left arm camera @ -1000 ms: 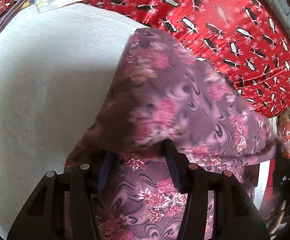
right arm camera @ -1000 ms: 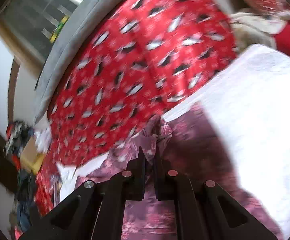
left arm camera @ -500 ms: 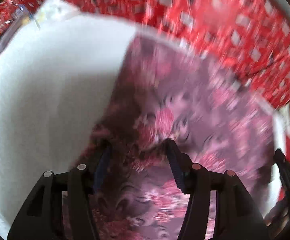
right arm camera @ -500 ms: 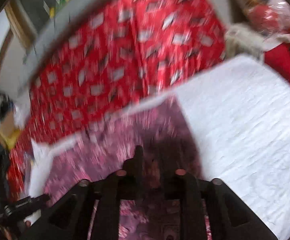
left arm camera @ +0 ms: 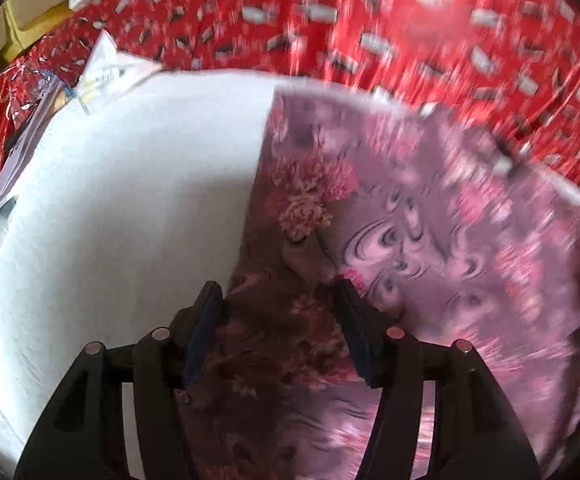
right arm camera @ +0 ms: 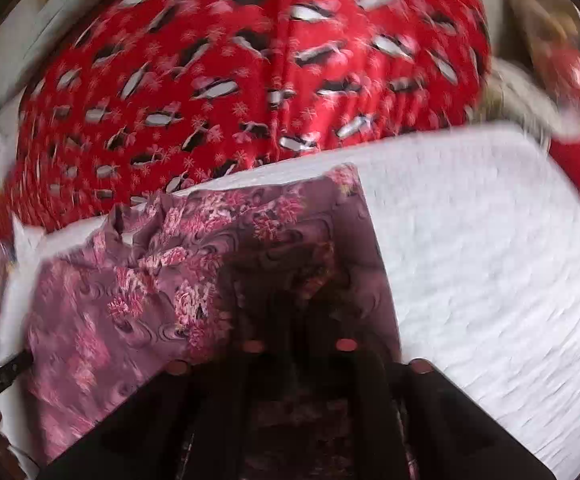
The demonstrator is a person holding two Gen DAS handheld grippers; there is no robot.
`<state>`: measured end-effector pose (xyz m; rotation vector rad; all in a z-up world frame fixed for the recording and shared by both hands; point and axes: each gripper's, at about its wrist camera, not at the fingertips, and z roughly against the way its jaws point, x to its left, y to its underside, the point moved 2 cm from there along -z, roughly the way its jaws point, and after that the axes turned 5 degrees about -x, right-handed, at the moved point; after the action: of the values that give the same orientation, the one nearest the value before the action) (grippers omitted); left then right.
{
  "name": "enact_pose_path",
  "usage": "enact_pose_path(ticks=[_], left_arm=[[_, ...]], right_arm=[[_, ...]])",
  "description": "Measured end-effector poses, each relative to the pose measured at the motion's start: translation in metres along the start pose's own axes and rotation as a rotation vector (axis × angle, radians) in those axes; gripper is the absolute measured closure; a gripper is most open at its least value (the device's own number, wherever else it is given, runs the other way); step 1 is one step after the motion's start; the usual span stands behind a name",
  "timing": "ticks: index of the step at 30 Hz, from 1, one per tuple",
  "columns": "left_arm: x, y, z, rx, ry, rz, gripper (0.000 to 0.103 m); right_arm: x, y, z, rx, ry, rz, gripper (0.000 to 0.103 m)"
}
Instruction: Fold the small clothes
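A mauve floral garment (left arm camera: 430,240) lies spread on a white cloth-covered surface (left arm camera: 130,220), lower right of the left wrist view. The left hand-held gripper (left arm camera: 278,320) has just been opening, apparently releasing a fold, fabric between its parted jaws. The right hand-held gripper (right arm camera: 302,344) is closed; shadow and blur hide whether it pinches cloth.

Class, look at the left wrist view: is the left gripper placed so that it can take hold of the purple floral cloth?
Probably yes. The left gripper has just been opening, its jaws apart over the purple floral cloth, which lies spread between and beyond them with nothing covering it.
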<state>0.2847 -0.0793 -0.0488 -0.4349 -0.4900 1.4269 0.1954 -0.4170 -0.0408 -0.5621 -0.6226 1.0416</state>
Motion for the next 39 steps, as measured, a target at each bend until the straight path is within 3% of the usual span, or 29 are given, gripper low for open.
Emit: enact_pose_path(ticks=[3, 4, 5, 9, 12, 13, 14, 16, 19, 23, 26, 30, 34, 39], left_arm=[[0.004, -0.002, 0.003, -0.026, -0.014, 0.000, 0.037], [0.004, -0.001, 0.001, -0.025, -0.013, 0.002, 0.037], [0.006, 0.000, 0.001, -0.026, -0.014, 0.005, 0.036], [0.007, 0.002, 0.002, -0.038, -0.023, -0.012, 0.036], [0.004, 0.003, 0.004, -0.051, -0.044, -0.026, 0.036], [0.004, 0.003, 0.004, -0.055, -0.048, -0.031, 0.036], [0.003, 0.005, 0.006, -0.059, -0.051, -0.034, 0.036], [0.001, 0.008, 0.008, -0.059, -0.056, -0.038, 0.036], [0.001, 0.013, 0.014, -0.050, -0.062, -0.051, 0.036], [0.004, 0.023, 0.023, 0.009, -0.040, -0.060, 0.036], [0.006, 0.034, 0.037, 0.038, -0.035, -0.083, 0.036], [0.008, 0.061, 0.058, 0.095, -0.010, -0.127, 0.036], [0.028, 0.105, 0.065, 0.242, 0.084, -0.124, 0.037], [0.058, 0.152, 0.087, 0.290, 0.117, -0.174, 0.036]], right_arm=[[-0.022, -0.001, 0.015, -0.083, -0.021, -0.136, 0.098], [-0.033, 0.004, 0.009, -0.055, -0.015, -0.182, 0.098], [-0.041, 0.014, -0.008, 0.034, -0.001, -0.208, 0.098], [-0.034, 0.007, 0.014, -0.001, 0.042, -0.165, 0.088], [-0.020, 0.011, 0.049, -0.093, -0.057, -0.119, 0.087], [-0.014, 0.018, 0.052, -0.071, -0.083, -0.092, 0.085], [-0.010, 0.025, 0.048, -0.030, -0.095, -0.068, 0.077], [-0.005, 0.048, 0.025, 0.120, -0.077, -0.001, 0.077], [0.003, 0.062, 0.033, 0.120, -0.044, 0.072, 0.075], [0.006, 0.071, 0.051, 0.211, -0.064, 0.064, 0.075], [0.001, 0.100, 0.066, 0.287, -0.077, 0.071, 0.074], [-0.003, 0.127, 0.093, 0.326, -0.101, 0.077, 0.069], [-0.011, 0.165, 0.132, 0.351, -0.129, 0.077, 0.062], [-0.027, 0.201, 0.170, 0.361, -0.169, 0.057, 0.061]])
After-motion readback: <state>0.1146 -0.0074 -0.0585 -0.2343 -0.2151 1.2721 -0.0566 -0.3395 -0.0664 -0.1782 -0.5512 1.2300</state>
